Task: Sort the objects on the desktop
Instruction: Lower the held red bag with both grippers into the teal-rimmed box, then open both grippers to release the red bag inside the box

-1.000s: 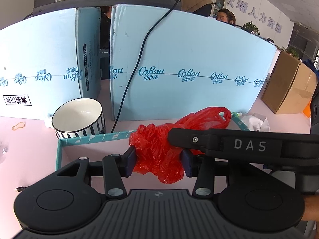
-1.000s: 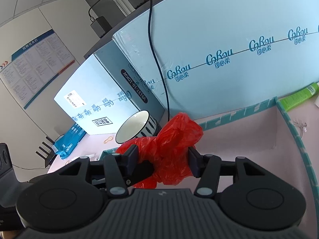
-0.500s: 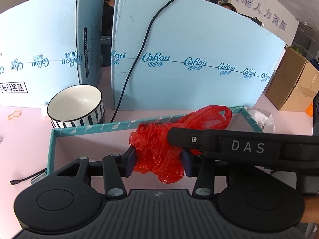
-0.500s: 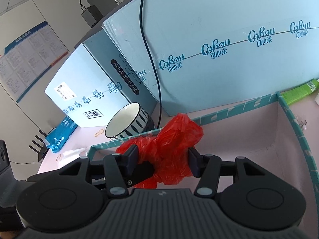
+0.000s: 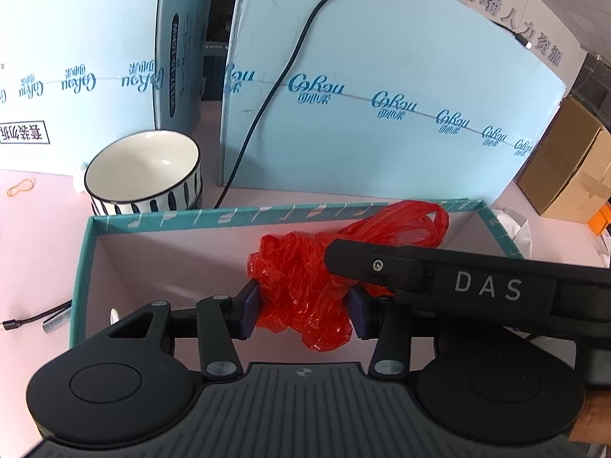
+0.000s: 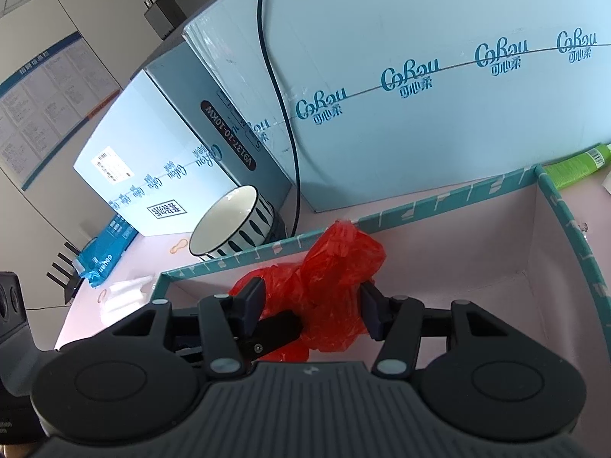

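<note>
Both grippers clamped on one crumpled red plastic bag [image 5: 301,290], held above the pink floor of an open teal-rimmed box [image 5: 198,216]. Left gripper [image 5: 303,313] pinching the bag's near, lower bunch between its blue pads [image 5: 248,311]; loose folds hanging just below the fingertips. Right gripper [image 6: 313,307] squeezing the same bag from the right side, one long black finger marked "DAS" [image 5: 485,286] crossing in front of the left wrist view. Bag's handle loops [image 5: 416,221] trailing toward the far right of the box, reaching up to the far wall's rim. Whether the bag touches the box floor: cannot tell.

Just beyond the box's far left corner, on the pink surface [image 5: 34,229], a white bowl with black stripes [image 5: 143,173], upright. Behind it, two tall light-blue cartons [image 5: 382,76] printed "CoRou", with a black cable [image 5: 267,107] running down the right one. To the far left, a tan rubber band [image 5: 21,187]; nearer, by the box's left wall, a small cable end [image 5: 26,320]. Right of the box, a brown cardboard box [image 5: 569,168]; in the right wrist view, a green tube [image 6: 576,164] lying past the box's far right corner.
</note>
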The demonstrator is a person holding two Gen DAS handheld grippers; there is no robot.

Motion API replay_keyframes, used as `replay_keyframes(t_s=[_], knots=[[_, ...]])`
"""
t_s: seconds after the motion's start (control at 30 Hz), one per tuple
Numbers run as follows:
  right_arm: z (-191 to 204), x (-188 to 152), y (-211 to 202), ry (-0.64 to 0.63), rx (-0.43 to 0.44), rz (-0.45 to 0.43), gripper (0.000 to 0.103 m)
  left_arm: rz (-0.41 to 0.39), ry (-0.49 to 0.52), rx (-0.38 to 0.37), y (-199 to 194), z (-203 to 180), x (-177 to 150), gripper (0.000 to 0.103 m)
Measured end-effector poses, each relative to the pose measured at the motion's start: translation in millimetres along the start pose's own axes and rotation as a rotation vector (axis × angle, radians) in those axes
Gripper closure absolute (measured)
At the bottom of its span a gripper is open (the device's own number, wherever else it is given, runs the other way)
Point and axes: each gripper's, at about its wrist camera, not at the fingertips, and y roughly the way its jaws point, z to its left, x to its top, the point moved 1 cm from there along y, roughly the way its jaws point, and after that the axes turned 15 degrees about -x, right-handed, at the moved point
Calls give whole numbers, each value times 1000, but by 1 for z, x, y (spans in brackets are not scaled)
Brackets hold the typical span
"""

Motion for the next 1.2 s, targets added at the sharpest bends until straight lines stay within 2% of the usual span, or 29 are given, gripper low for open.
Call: replay_keyframes(t_s=[1.2], knots=[[-2, 0, 21, 14, -41, 136, 46, 110, -105, 11, 19, 15, 0, 61]])
